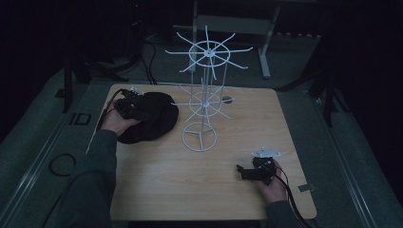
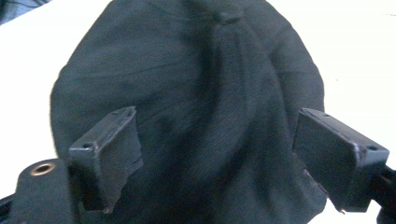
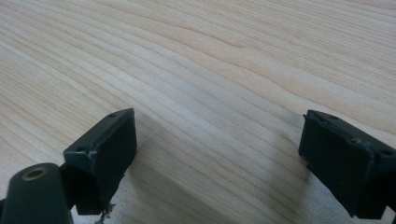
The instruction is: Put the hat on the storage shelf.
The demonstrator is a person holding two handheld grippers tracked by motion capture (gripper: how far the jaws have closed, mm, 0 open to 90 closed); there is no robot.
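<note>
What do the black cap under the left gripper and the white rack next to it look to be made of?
The black cap looks like soft woven cloth, matte: stitched seams run up to a top button and the crown has slumped into folds. The white rack seems to be thin metal wire with a white coating, judging by its slim straight spokes and ring base, though plastic can't be ruled out.

Floor marking (image 1: 79, 118) left of table, apparently "ID"

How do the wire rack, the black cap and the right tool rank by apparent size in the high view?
1. Wire rack: tallest and widest, though thin wire.
2. Black cap: a broad dark mound, partly covered by the left tool.
3. Right tool: clearly smallest, though it sits nearest the camera.
</note>
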